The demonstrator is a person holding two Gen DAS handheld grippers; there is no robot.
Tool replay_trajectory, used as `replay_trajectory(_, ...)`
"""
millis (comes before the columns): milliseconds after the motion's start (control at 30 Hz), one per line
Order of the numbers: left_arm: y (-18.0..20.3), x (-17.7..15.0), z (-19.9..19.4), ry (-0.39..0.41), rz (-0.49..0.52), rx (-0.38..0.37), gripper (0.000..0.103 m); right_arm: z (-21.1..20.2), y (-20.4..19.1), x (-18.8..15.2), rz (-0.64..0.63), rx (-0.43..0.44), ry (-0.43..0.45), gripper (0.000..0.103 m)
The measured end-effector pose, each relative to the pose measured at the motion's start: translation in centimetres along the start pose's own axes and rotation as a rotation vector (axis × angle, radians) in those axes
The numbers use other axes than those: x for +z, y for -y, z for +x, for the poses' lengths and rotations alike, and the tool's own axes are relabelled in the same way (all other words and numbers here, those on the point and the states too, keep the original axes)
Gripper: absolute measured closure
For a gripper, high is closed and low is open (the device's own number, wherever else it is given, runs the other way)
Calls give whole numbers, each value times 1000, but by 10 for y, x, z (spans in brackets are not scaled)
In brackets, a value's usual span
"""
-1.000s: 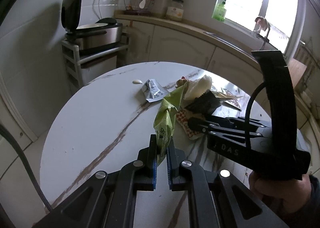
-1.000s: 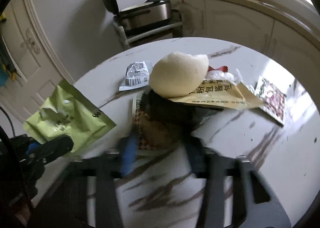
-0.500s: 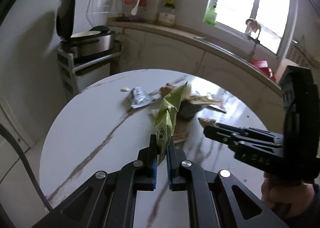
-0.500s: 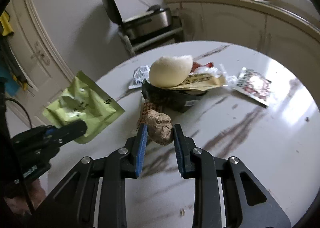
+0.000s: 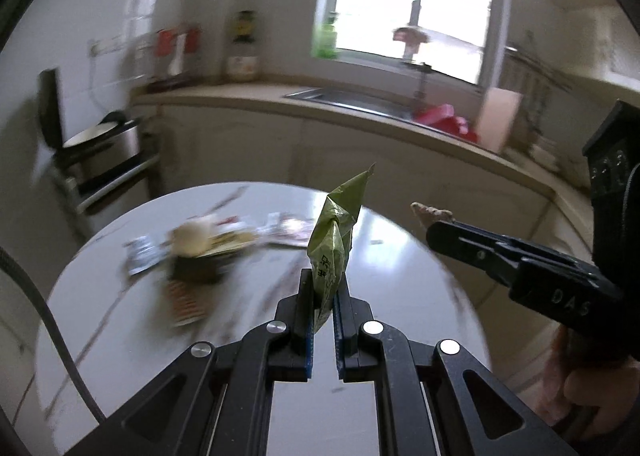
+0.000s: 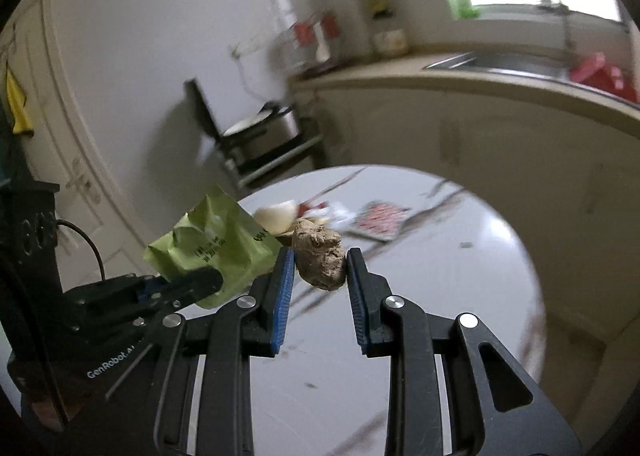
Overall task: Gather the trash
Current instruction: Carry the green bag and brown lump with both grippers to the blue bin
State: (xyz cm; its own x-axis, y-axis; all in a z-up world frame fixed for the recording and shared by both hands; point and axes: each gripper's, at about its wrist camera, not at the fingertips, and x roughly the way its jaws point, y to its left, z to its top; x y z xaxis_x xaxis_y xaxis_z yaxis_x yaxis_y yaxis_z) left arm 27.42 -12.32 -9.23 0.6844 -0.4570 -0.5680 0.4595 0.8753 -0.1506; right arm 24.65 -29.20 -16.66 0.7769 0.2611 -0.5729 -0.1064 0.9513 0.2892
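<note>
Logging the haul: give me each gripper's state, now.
Left gripper: shut on the green wrapper.
Right gripper: shut on the brown lump, held above the table.

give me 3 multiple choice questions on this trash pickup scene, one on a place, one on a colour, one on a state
1. Where is the brown lump?
A. on the table
B. between the right tongs
C. in the sink

2. What colour is the wrapper in the left tongs?
A. green
B. red
C. blue

3. How do the left tongs stand?
A. wide open
B. shut on the wrapper
C. shut on nothing

Key: 1 B, both pads press its sides above the table; 2 A, it shows light green in both views; 3 B, the pads pinch its lower edge.
</note>
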Motion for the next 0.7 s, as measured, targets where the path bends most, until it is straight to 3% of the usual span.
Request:
replay_trajectory(167,69,8,23,-12,82,-112,99,-64,63,-11,83,-114,76,78)
replay_trajectory(367,140,5,62,-69,156,-250,99,-125,141,-41,205,-271,97,78)
replay_trajectory(500,178,-5,100,-148,191,-318,99,-151,198,-76,302,-379,56,78)
replay_trajectory(700,226,-35,166,-298,258,-360,99,-142,270,-134,457,-436,-43,78)
